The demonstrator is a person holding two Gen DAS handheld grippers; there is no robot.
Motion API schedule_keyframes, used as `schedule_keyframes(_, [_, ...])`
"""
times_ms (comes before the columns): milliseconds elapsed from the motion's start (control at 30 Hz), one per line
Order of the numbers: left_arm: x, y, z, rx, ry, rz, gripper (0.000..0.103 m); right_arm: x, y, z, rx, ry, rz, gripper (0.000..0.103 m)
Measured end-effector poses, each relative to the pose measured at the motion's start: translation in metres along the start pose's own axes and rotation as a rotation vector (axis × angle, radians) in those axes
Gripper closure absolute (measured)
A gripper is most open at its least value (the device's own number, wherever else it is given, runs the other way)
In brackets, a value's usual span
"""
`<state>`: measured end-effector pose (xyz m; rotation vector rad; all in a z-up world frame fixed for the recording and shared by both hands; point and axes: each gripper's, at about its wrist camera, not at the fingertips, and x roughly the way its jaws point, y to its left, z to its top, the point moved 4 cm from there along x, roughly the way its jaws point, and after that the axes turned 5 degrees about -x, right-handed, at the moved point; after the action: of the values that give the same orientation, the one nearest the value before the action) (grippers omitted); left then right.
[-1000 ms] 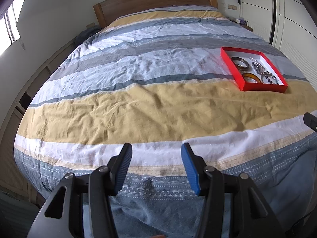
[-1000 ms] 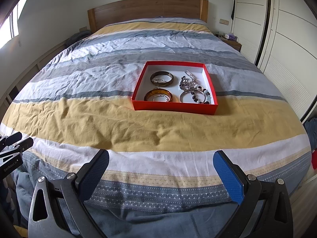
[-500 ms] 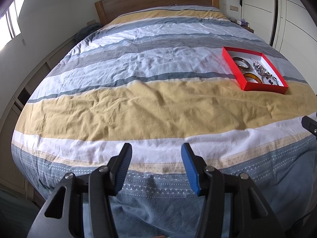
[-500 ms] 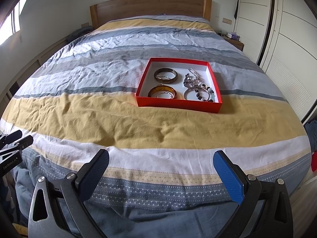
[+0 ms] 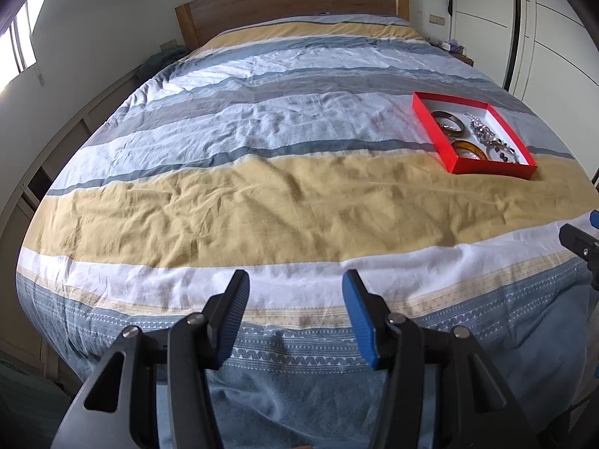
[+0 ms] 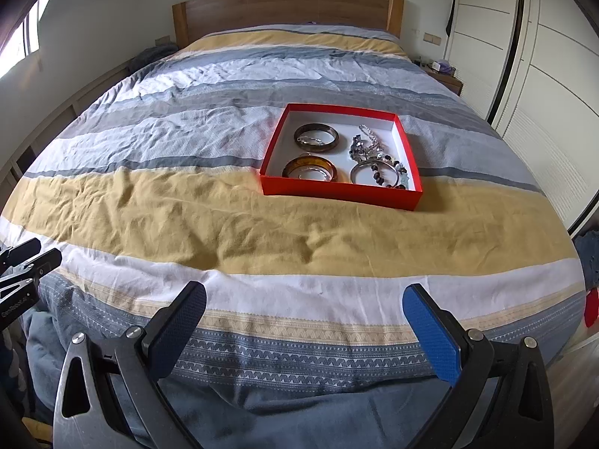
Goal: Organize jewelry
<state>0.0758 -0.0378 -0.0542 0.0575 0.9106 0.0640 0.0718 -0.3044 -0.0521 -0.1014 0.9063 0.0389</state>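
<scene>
Jewelry (image 6: 368, 155) in red box (image 6: 338, 191), jaws apart

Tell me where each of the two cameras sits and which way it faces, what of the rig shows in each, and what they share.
Left wrist: on the left gripper at the foot of the bed, looking toward the headboard; its open blue-padded fingers show, red tray far right.
Right wrist: on the right gripper, same direction; wide-open fingers show, tray nearly ahead.
Shared: bed, headboard, tray holding the jewelry; each glimpses the other gripper at its edge.
</scene>
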Motion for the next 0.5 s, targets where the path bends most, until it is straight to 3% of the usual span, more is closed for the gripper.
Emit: schedule_keyframes(500, [0.0021,0.0009,-0.0001,-0.011,0.005,-0.027,0.053,-0.0006,0.0016,-0.0011,-0.015,0.017,-0.017,0.0])
